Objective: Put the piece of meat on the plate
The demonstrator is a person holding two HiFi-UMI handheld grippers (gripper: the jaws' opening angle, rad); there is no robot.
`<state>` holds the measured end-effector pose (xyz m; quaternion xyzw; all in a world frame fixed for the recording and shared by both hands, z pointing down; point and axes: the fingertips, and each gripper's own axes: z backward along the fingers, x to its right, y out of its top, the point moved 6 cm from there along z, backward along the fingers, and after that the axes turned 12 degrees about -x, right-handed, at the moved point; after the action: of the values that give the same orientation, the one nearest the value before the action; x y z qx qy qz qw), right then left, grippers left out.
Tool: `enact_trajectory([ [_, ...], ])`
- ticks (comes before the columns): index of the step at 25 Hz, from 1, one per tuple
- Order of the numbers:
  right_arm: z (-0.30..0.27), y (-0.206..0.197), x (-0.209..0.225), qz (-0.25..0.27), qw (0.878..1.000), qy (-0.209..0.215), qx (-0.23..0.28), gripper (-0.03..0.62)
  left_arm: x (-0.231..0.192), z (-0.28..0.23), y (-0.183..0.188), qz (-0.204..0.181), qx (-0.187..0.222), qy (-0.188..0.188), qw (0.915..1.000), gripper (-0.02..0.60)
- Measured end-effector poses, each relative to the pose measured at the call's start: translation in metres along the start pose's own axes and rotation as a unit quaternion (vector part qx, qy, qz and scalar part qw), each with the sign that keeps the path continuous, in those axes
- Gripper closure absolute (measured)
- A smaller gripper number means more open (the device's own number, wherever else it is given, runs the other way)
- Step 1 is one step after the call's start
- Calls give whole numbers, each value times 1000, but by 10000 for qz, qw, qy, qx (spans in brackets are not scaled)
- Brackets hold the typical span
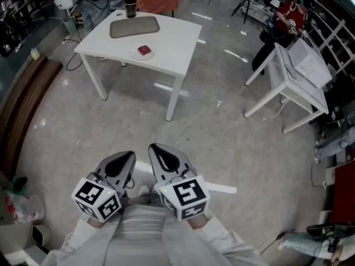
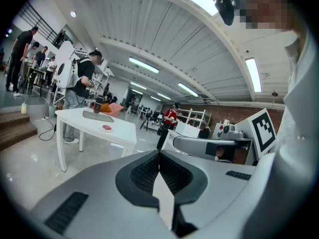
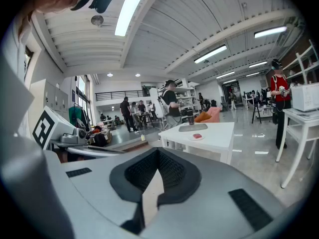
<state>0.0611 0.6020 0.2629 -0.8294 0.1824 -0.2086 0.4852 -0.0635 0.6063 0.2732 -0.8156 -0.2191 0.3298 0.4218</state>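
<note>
1. Polished grey floor [image 1: 222, 137] of a large workshop hall, seen steeply from above in the head view. Brown wooden step [image 1: 22, 110] runs along the far-left edge. A bag [image 1: 21, 204] lies on the floor at near left.
2. White table [image 1: 177, 43] stands far, left of centre, well apart from both grippers. At its far side is a dark tumbler [image 1: 130, 3], upright. A flat grey tray [image 1: 134, 26] lies just on the near side of it.
3. Plate [image 1: 137, 55], small and white, sits toward the table's near edge, apart from the tray. Piece of meat [image 1: 145, 50], red, lies on the plate, roughly centred.
4. Left gripper [image 1: 127, 157] is held low, close to the person's body, over bare floor. Its own view shows the two jaws pressed together at the tips with nothing between them. Its marker cube [image 1: 97, 198] sits at the near end.
5. Right gripper [image 1: 157, 151] is just beside the left one, pointing the same way, toward the far table. Its jaws are likewise closed tip to tip and grip nothing.
6. Left gripper view: the table shows far off at left, with plate and meat on top. A person with a backpack [image 2: 79, 81] stands behind it. Right gripper view: the same table shows right of centre, the meat a small red spot on it.
7. Second white table [image 1: 285, 82] stands far right and carries papers. A person in a red top [image 1: 291, 16] is beyond it.
</note>
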Motion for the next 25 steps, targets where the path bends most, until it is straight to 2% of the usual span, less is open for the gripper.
enact_trajectory([
  [6,1,-7,11,-172,9995,-153,-193,579,1,-1,0,-202,-42,58,9998,572],
  [12,-2,-9,5,-60,9995,7,-302,579,4,-7,-7,-157,-271,-304,9990,572],
  [17,-1,-11,6,-41,9994,83,-340,579,8,-15,-10,-193,-509,-435,9976,572],
  [22,1,-9,17,-393,9991,114,-124,579,3,-20,-9,-46,-477,-389,9981,571],
  [25,-1,-13,18,-427,9982,272,-313,579,-4,-24,-14,297,-537,-376,9974,571],
])
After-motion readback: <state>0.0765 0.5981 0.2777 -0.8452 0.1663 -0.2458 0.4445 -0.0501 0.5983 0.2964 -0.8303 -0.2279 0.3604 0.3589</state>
